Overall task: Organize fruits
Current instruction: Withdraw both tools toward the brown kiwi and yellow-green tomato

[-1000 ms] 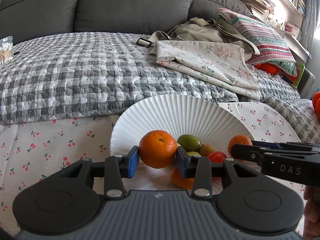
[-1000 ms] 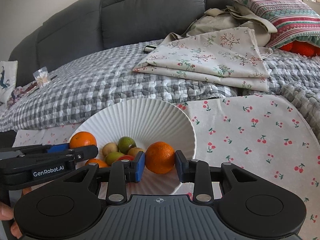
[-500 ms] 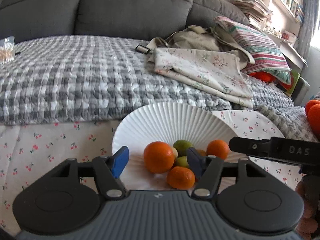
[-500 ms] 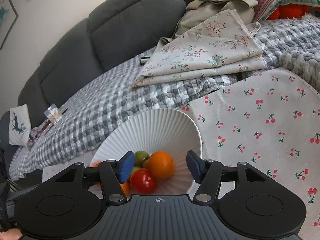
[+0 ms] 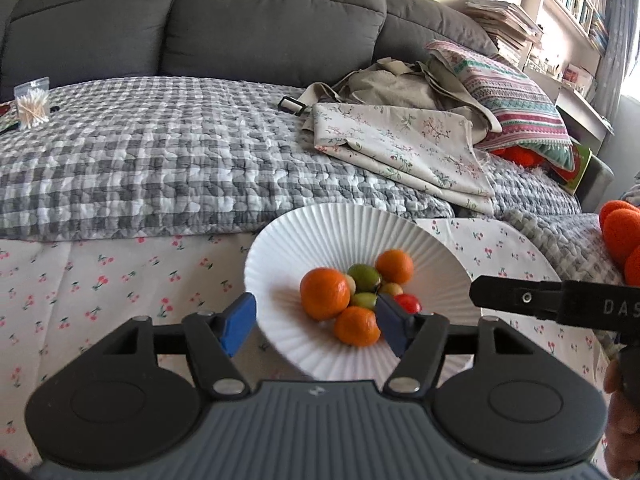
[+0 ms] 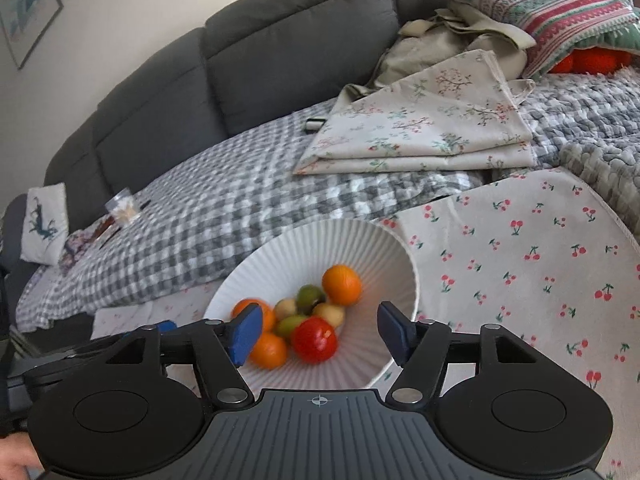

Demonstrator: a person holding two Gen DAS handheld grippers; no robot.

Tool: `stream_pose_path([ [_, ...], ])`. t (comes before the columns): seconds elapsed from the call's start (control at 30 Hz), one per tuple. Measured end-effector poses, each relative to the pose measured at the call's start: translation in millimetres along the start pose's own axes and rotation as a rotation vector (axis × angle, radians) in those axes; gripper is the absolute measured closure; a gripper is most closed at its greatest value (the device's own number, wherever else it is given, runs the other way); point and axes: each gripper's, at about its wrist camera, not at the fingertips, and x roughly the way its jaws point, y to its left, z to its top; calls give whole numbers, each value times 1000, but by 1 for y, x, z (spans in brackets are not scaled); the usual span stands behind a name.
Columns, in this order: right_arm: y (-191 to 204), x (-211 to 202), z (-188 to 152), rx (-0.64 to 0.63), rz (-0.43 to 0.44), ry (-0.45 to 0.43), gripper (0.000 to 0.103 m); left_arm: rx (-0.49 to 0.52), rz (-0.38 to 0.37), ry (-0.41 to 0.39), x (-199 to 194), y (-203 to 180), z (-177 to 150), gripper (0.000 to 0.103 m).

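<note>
A white ribbed bowl [image 5: 320, 232] [image 6: 384, 256] sits on the cherry-print cloth [image 5: 100, 280] and holds three oranges, green and yellowish small fruits and a red tomato [image 6: 314, 339]. The biggest orange [image 5: 325, 293] lies at the bowl's left, another orange [image 6: 341, 284] at its right side. My left gripper [image 5: 314, 326] hovers above the bowl's near rim, its jaws opening with nothing pressed between them. My right gripper [image 6: 318, 334] also hangs over the bowl, jaws opening, empty. The right gripper's black finger [image 5: 520, 300] shows in the left wrist view.
A grey sofa carries a grey-checked quilt [image 5: 140, 160], a folded floral cloth [image 5: 400, 148] [image 6: 420, 132], a beige bag and a striped pillow [image 5: 512, 92]. A bag of cotton swabs [image 5: 32, 104] lies far left. Orange plush items [image 5: 620, 232] sit at the right edge.
Both grippers let go of their oranges, which now lie in the bowl. Both pairs of jaws spread wide and both grippers rose and drew back from the bowl.
</note>
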Motion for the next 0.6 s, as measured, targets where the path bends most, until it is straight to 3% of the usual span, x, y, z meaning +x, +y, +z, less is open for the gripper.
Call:
stream_pose_path([
  [0.2, 15, -20, -15, -51, -2, 21, 34, -1, 27, -1, -19, 1, -8, 30],
  [0.37, 32, -36, -25, -106, 13, 24, 27, -5, 42, 17, -35, 0, -17, 18],
  [0.6, 48, -44, -34, -157, 14, 39, 24, 15, 90, 43, -56, -2, -31, 14],
])
